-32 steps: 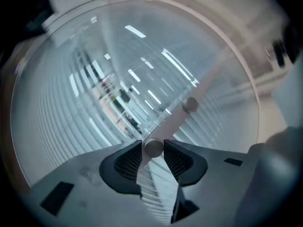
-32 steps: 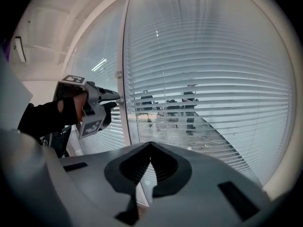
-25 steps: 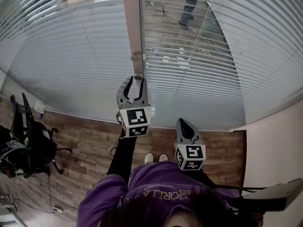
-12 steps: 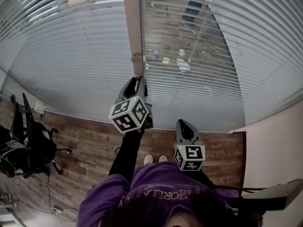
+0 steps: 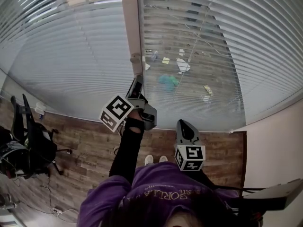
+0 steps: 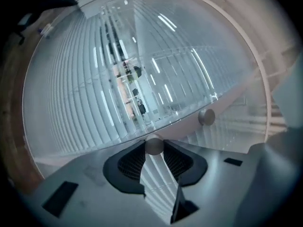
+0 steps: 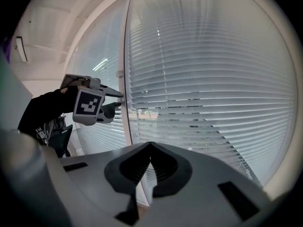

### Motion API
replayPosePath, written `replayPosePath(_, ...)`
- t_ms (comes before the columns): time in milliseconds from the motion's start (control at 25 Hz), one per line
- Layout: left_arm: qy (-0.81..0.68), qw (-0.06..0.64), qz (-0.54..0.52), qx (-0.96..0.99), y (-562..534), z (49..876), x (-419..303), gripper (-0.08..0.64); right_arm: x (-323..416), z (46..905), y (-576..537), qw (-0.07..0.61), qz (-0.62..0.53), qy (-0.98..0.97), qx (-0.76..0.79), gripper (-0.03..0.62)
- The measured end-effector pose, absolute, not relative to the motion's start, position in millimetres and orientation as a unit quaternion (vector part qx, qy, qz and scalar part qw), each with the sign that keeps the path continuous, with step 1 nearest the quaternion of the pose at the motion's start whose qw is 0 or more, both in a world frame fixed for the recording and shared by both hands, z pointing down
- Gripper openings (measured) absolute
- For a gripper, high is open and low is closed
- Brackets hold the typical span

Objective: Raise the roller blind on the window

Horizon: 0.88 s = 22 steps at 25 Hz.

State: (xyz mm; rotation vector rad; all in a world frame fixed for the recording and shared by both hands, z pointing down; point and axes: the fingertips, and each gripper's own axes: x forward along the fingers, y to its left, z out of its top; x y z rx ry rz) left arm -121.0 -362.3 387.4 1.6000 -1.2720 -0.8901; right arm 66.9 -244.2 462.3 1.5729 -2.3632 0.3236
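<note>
Blind slats (image 5: 203, 56) more open; left tongs (image 5: 138, 81) further twisted on knob (image 6: 154, 145).

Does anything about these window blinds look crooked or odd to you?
Mildly: the right blind has its slats tilted open, so the room beyond shows through, while the left blind looks shut. Nothing appears broken or spilled.

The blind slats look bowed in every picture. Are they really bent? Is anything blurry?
Head view: the slats arc towards the edges, likely from lens distortion, but stay sharp. Left gripper view: the bowing is strongest, and the nearer knob looks soft. Right gripper view: the slats are crisp and the corners black.
</note>
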Motion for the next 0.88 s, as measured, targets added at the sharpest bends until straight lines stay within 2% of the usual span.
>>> replayPosePath(160,-0.477,0.475,-0.398,0.623,-362.4,388.5,-121.2,0.124,65.5,461.9,-244.1,0.143,0.110,-0.820,0.543,-0.003)
replayPosePath(320,-0.492,0.438,-0.379,0.650,-361.7,386.0,-121.3,0.124,64.2,461.1,-243.8,0.143,0.109,-0.821,0.542,-0.005)
replayPosePath(400,-0.525,0.380,-0.337,0.683,-359.9,383.1,-122.1,0.124,64.2,461.2,-243.9,0.143,0.110,-0.820,0.543,-0.005)
replayPosePath(680,-0.644,0.065,-0.043,0.761,-355.4,370.8,-117.7,0.126,61.2,461.3,-242.6,0.144,0.110,-0.822,0.540,-0.003)
replayPosePath(760,-0.646,0.012,0.028,0.762,-356.5,372.1,-111.9,0.126,59.5,461.6,-241.8,0.143,0.110,-0.823,0.538,-0.003)
replayPosePath(880,-0.644,-0.032,0.088,0.759,-359.2,376.8,-105.8,0.126,58.4,462.4,-243.0,0.144,0.110,-0.823,0.538,-0.003)
